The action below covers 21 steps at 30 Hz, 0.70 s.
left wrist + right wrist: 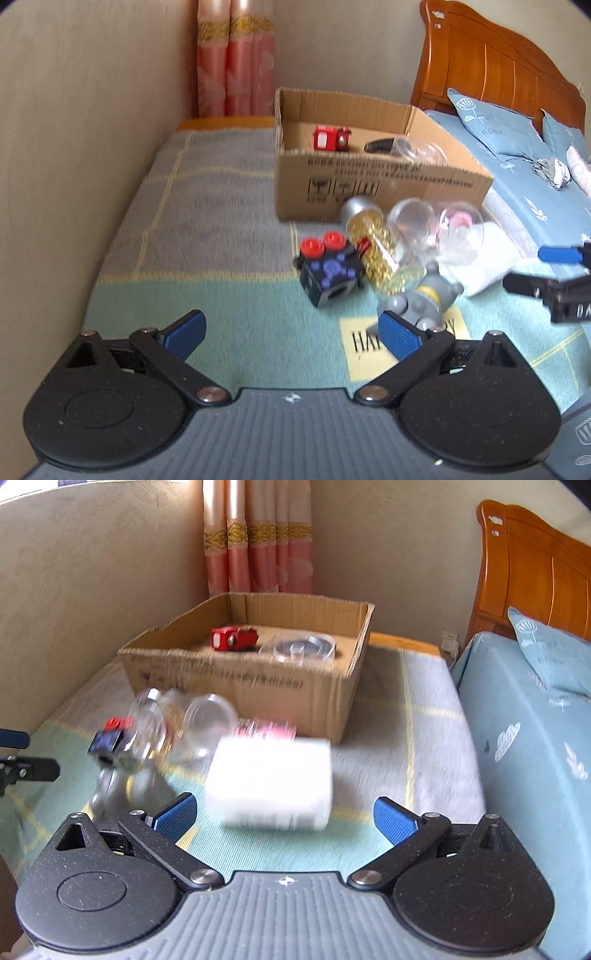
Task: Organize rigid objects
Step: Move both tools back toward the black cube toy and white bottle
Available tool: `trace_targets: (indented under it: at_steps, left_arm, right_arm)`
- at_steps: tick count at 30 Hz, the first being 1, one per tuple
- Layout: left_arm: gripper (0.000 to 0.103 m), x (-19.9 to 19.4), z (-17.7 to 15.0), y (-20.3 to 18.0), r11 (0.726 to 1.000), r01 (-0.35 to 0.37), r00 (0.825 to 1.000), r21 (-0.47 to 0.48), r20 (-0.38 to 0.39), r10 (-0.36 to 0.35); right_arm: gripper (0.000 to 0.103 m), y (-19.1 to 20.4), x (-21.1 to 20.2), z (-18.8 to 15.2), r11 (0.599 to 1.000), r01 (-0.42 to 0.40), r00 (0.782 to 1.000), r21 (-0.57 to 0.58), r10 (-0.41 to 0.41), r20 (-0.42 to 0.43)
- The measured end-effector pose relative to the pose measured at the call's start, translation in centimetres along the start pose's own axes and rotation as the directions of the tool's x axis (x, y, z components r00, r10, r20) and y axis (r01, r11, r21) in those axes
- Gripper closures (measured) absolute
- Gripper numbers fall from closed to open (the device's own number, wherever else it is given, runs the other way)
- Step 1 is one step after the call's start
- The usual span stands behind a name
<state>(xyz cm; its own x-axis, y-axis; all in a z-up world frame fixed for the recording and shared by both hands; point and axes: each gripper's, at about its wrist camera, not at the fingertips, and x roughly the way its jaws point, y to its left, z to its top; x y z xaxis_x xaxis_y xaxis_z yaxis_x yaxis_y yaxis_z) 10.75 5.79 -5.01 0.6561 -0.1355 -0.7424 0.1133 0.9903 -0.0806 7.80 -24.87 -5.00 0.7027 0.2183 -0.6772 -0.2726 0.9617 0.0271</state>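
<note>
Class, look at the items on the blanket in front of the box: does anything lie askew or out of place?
Yes. The gold-filled bottle lies tipped on its side against the black cube, in a loose heap outside the box. Nothing looks spilled.

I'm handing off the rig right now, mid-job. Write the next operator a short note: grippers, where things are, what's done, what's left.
Left gripper: open, empty, above the blanket.
Right gripper: open, empty, facing the white roll.
Done: red toy and a clear round container lie in the cardboard box.
Left: on the blanket in front of the box, black cube with red knobs, gold-filled jar, grey figure, clear jars, white roll. Move them into the box.
</note>
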Motion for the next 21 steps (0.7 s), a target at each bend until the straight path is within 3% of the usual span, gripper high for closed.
trace_targets:
  at_steps: [11,14,21]
  left_arm:
    - [0.004,3.1,-0.5,0.4,1.0,0.016,1.0,-0.013,-0.023,-0.017]
    - [0.004,3.8,0.2,0.5,1.0,0.025,1.0,-0.009,-0.015,-0.025]
    - [0.004,5.8,1.6,-0.3,0.998,0.044,0.999,0.033,-0.016,-0.044]
  right_arm:
    - [0.0,1.8,3.5,-1.9,1.0,-0.007,0.999,-0.017,0.006,-0.034]
    - [0.0,2.2,3.9,-2.0,0.998,0.02,1.0,-0.056,-0.021,-0.021]
    - [0.0,1.9,4.0,-2.2,0.997,0.0,1.0,-0.075,0.002,0.019]
